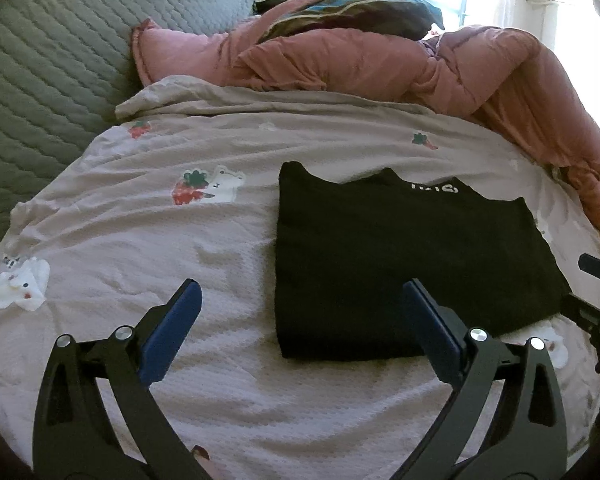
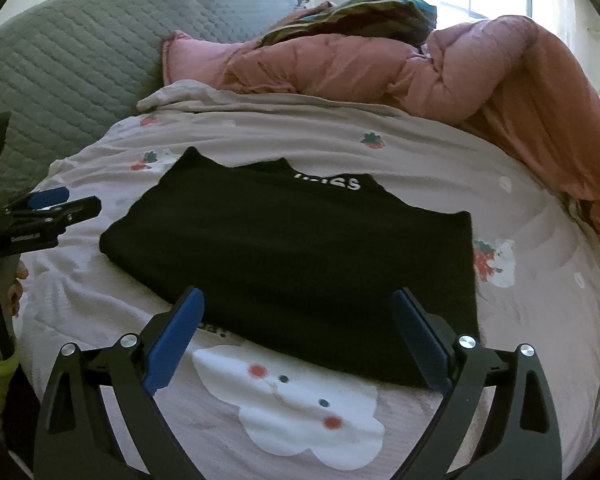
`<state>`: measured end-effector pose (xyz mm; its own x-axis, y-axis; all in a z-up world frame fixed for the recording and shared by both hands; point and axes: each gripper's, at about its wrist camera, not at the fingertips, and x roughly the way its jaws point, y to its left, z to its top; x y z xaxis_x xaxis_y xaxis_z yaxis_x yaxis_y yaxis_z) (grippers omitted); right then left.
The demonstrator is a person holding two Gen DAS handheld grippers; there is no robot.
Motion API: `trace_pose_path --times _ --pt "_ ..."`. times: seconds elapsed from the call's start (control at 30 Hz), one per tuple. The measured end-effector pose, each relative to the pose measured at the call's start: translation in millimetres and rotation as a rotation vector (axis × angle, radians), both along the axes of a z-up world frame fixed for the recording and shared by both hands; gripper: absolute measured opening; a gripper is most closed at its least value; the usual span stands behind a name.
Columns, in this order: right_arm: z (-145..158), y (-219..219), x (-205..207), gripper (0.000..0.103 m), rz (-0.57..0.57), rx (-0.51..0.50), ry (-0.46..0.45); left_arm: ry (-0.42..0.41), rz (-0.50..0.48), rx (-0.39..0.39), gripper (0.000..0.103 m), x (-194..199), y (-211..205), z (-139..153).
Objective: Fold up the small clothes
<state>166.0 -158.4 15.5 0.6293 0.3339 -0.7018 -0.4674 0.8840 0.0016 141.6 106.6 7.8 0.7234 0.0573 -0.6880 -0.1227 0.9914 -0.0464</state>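
Note:
A black garment (image 1: 400,260), folded into a flat rectangle with white lettering near its far edge, lies on the pale printed bed sheet (image 1: 220,360). My left gripper (image 1: 300,286) hovers open over the garment's near left corner; its blue pads stand wide apart and hold nothing. In the right wrist view the same garment (image 2: 300,256) lies just ahead. My right gripper (image 2: 298,293) is open above its near edge, also without anything between its pads. The left gripper's fingers (image 2: 72,208) show at the left edge of that view, and the right gripper's fingers (image 1: 598,268) show at the far right of the left wrist view.
A bunched pink duvet (image 1: 380,60) runs along the far side and right of the bed. A grey-green quilted cushion (image 1: 40,80) rises on the left. A dark striped pillow (image 1: 360,8) lies behind the duvet, below a bright window. A hand (image 2: 4,276) holds the left gripper's handle.

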Motion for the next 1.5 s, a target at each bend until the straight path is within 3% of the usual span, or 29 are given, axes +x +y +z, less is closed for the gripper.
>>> trace_pose_path --times 0.57,1.17,1.5 --pt "-9.3 67.2 1.3 0.094 0.126 -0.028 0.001 0.015 0.081 -0.043 0.094 7.8 37.2 -11.7" --pt "-39.9 126.4 4.9 0.095 0.241 -0.1 0.021 0.05 0.157 -0.074 0.094 29.6 70.4 -21.2" --pt "-63.1 163.8 3.4 0.095 0.305 -0.191 -0.015 0.076 0.139 -0.026 0.094 59.2 66.4 -20.0"
